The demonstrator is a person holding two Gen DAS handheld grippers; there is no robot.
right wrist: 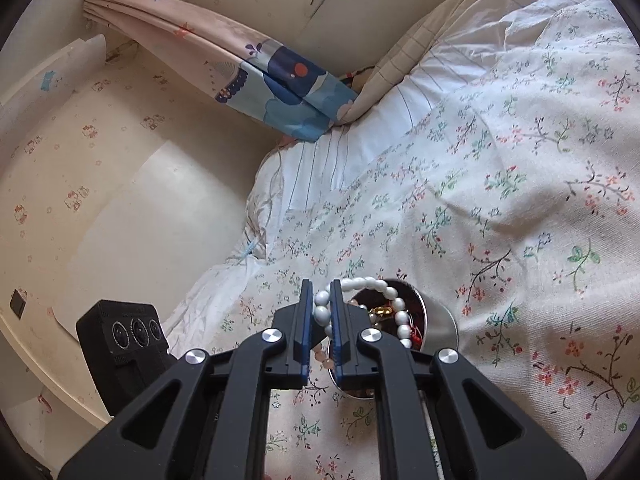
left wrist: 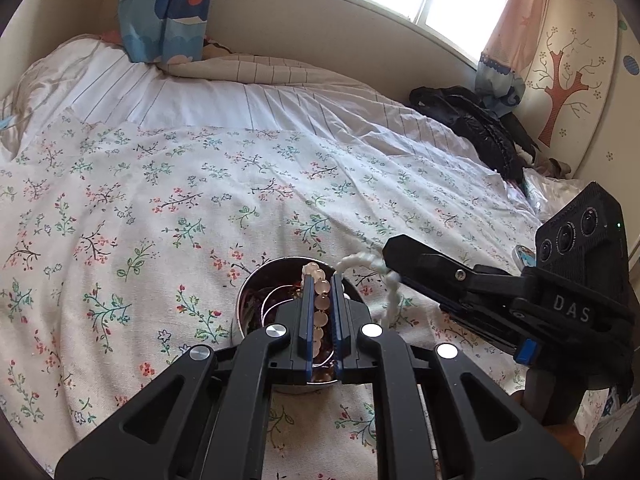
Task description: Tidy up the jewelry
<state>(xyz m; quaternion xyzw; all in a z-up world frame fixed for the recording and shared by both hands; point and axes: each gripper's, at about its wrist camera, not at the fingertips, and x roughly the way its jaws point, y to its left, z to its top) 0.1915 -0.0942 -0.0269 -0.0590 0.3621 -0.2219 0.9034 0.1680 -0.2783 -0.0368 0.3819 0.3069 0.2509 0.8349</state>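
Two hand-held grippers over a bed covered by a floral sheet. The left gripper is clamped on a strand of pale pink beads, held above a round metal bowl that contains more jewelry. The right gripper has a white bead bracelet between its fingers; the strand loops over the bowl, and whether the pads press on the beads cannot be told. In the left wrist view the right gripper enters from the right, its body lettered "DAS", with the white bracelet at its tip. No other writing is legible.
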